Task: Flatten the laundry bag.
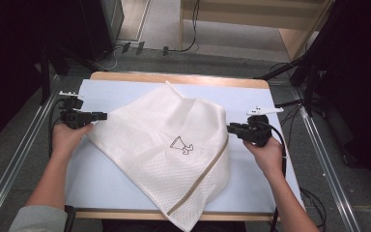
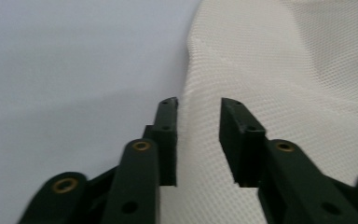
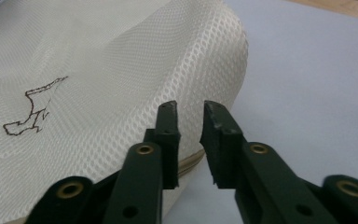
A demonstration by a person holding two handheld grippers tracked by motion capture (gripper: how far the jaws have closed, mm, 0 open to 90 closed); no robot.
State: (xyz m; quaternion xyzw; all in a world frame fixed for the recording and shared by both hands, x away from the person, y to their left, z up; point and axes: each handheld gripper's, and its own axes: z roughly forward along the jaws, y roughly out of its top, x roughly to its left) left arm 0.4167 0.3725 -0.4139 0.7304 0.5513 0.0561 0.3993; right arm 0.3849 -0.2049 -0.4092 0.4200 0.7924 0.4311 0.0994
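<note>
Roughly diamond-wise, the mesh bag (image 1: 166,150) lies on the blue mat (image 1: 96,179), its long axis running from a corner hanging over the near table edge at six o'clock up to a drawstring tip at twelve. Its side corners point at nine and three, and a gripper waits at each. At nine, the left gripper (image 1: 99,115) has its jaws parted with a clear gap, straddling the bag's edge (image 2: 191,88) without pinching it. At three, the right gripper (image 1: 232,128) sits just beside the puffed, tan-trimmed fold (image 3: 223,56), jaws narrowly apart and holding nothing. Both hands look equally near; each needs only a short push inward toward the printed mark (image 1: 182,145) to take cloth.
</note>
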